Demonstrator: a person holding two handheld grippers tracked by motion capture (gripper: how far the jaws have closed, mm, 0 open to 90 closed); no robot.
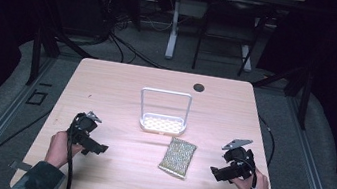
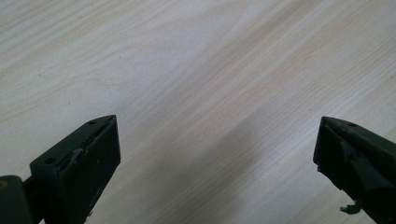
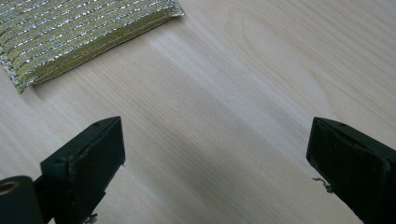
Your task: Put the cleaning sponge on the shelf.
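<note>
**Both grippers gape over bare wood, sponge lying between them**

From the high view we see a pale wooden table (image 1: 107,85) with a white wire-framed rack (image 1: 164,114) near its centre. Just beyond the rack's 5 o'clock corner lies a gold-and-silver striped sponge (image 1: 177,157), flat on the wood; whether it touches the rack's base we cannot tell at this size.

The left gripper (image 1: 94,148) sits at about 9 o'clock from the sponge, well apart from it, held by the left hand (image 1: 60,148). In the left gripper view its two black jaws stand wide apart with nothing between them but table grain; the right-hand jaw is cut off by the frame edge, and a small frayed scrap hangs from its tip.

The right gripper (image 1: 216,173) sits at about 3 o'clock from the sponge, near it, in the right hand (image 1: 253,188). In the right gripper view its jaws are likewise spread wide and hold nothing. The sponge shows at 11 o'clock there, cropped by the top and left edges, so we see just one corner and a long side.

A dark round hole (image 1: 199,87) marks the table at 1 o'clock from the rack. The room beyond the table is dim and hard to read.
</note>
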